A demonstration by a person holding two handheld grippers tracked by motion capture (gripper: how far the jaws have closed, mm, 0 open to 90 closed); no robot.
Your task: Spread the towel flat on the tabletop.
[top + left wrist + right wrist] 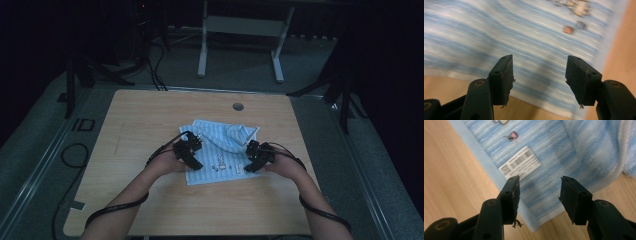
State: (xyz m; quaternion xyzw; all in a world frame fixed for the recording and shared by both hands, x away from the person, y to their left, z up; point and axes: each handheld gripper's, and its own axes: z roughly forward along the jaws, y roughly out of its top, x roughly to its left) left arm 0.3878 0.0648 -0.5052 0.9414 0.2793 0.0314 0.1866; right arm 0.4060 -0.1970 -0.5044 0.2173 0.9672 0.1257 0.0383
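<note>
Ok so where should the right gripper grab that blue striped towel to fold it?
Probably the near corner of the blue striped towel, past the white label. It lies flat on the table, so the right gripper, jaws open above it, would best come down steeply and pinch the hem edge.

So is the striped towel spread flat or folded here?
Partly folded: the striped towel lies flat near the person, but its far right corner is doubled back and bunched.

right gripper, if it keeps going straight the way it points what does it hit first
Most likely the striped blue towel. The right gripper has open fingers aimed at the cloth just past its near corner, beside the white barcode label. Nothing lies between, though depth is hard to judge.
</note>
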